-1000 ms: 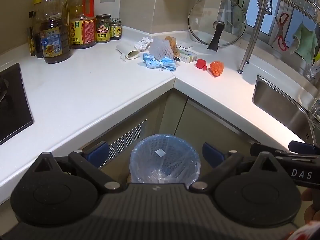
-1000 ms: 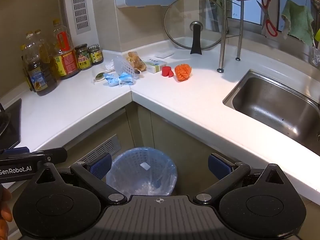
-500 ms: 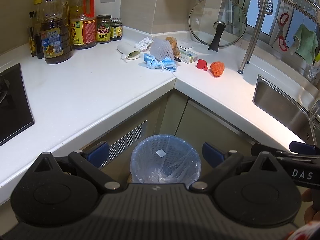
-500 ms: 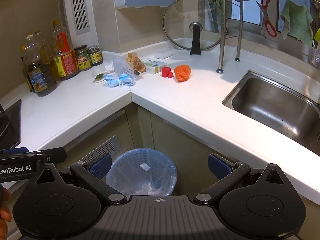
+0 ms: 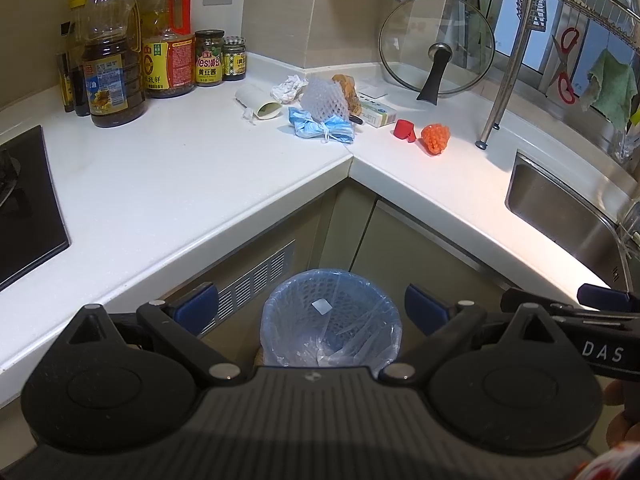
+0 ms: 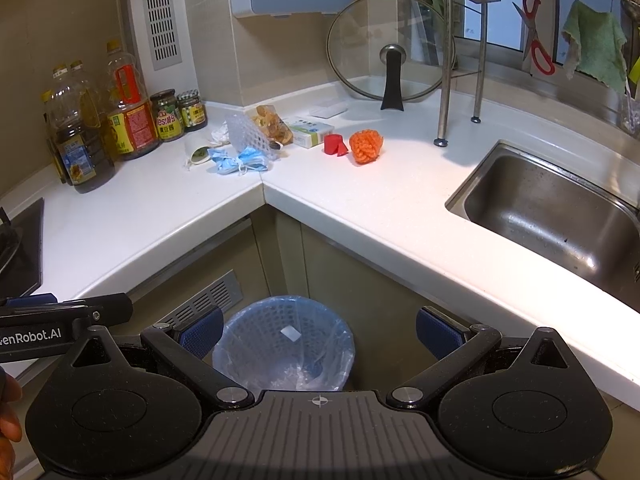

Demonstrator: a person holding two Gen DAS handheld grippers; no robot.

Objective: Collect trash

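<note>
A blue bin (image 5: 330, 316) lined with a plastic bag stands on the floor in the counter's inner corner; it also shows in the right wrist view (image 6: 284, 344). Trash lies at the counter's corner: a blue face mask (image 5: 320, 128), white foam net (image 5: 323, 98), crumpled tissue (image 5: 287, 88), paper cup (image 5: 258, 103), small box (image 5: 378, 112), red piece (image 5: 405, 130) and orange net (image 5: 435, 138). My left gripper (image 5: 312, 310) and right gripper (image 6: 320, 330) are both open and empty, held above the bin, well short of the trash.
Oil bottles (image 5: 112, 76) and jars (image 5: 209, 58) stand at the back left. A hob (image 5: 24, 200) is at the left. A glass lid (image 5: 436, 46) leans on the wall. A steel sink (image 6: 552, 208) and a dish rack leg (image 6: 444, 80) are at the right.
Both grippers have drifted slightly; the view barely shifts. Nothing on the counter has moved.
</note>
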